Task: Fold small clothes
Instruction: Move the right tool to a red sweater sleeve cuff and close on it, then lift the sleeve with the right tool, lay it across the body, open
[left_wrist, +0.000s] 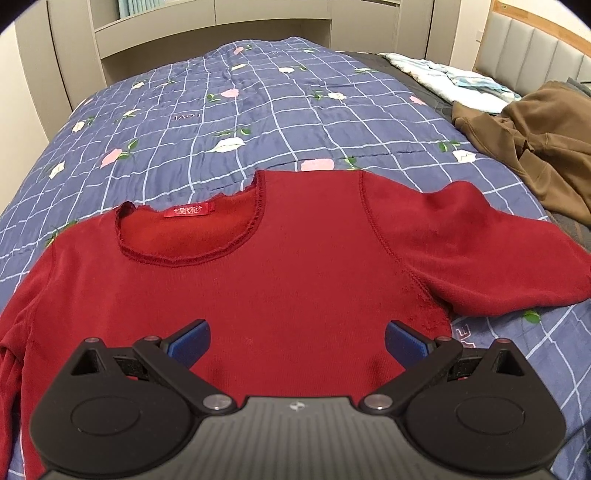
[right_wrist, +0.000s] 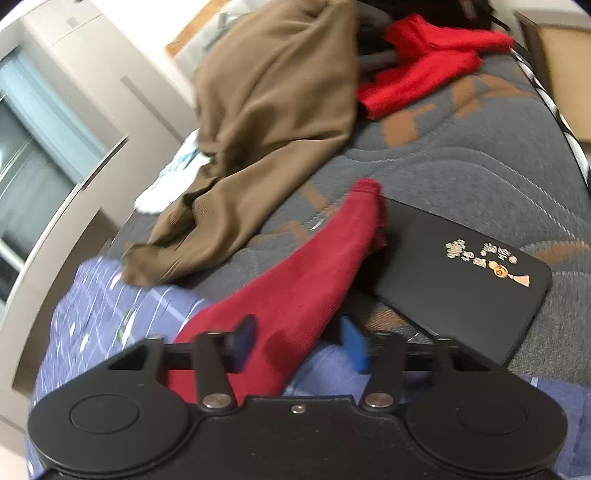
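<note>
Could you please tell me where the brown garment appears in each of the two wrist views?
Left wrist: brown garment at the right edge, beyond the red top's sleeve.
Right wrist: brown garment fills the upper centre-left, beyond the sleeve.
Shared landmark: the blue checked quilt.

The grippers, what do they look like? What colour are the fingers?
Both look alike. The left gripper has a black body with two big round discs at the sides, black link bars joined by shiny silver pins, and ribbed blue pads on its fingers. A small pale mark sits in the middle of its ridged top. The right gripper is the same black with blue pads. No cables or sleeves show.
</note>
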